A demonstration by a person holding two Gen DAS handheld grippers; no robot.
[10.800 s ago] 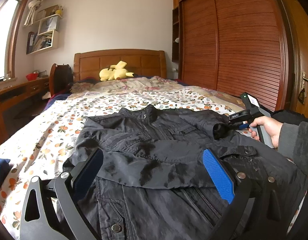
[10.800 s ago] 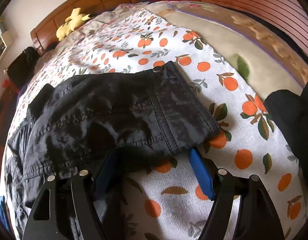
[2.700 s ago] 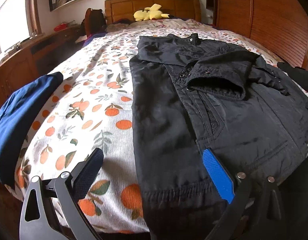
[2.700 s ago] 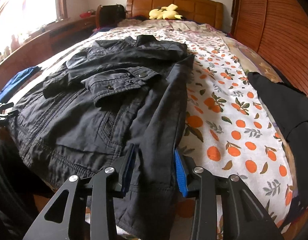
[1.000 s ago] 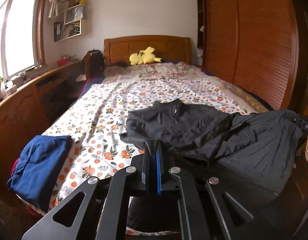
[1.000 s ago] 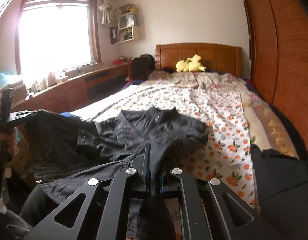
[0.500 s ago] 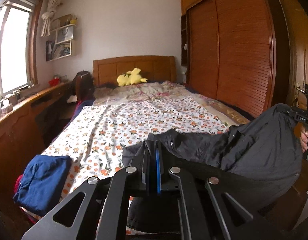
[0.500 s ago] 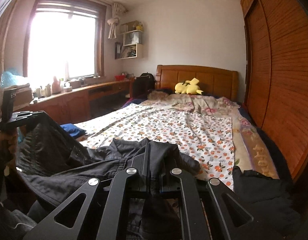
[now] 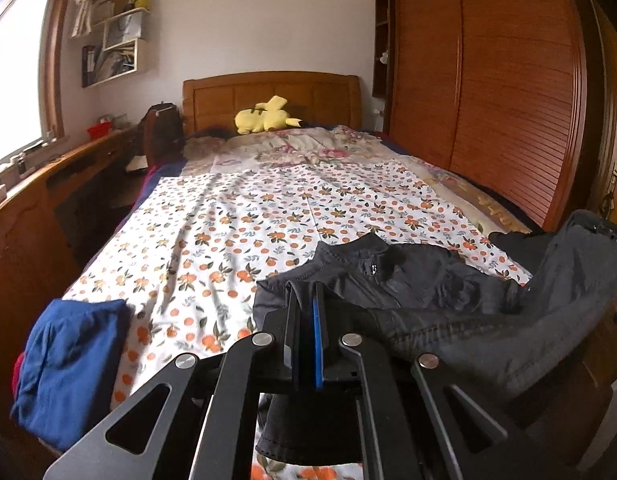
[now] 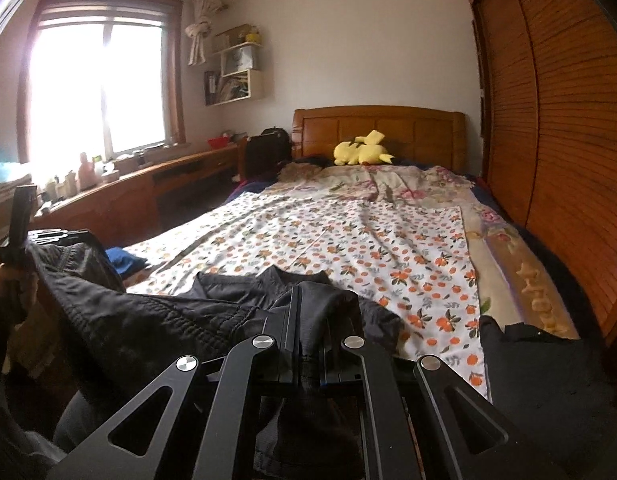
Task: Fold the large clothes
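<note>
Black, crinkly woven cloth with stitched seams: the jacket (image 9: 392,276) is lifted by its hem at the foot of the bed (image 9: 268,208), its collar end resting on the orange-print sheet. The left gripper (image 9: 306,300) is clenched on one hem corner, cloth pinched between its black and blue pads; the right gripper (image 10: 308,312) is clenched on the other corner, and the hem sags in a soft curve between them. A folded blue garment (image 9: 68,360) lies at the bed's left edge, a dark heap (image 10: 548,380) at its right edge. Most of the sheet beyond the collar lies open up to the yellow plush (image 9: 264,118). A slatted wooden wardrobe (image 9: 508,100) closes the right side.
</note>
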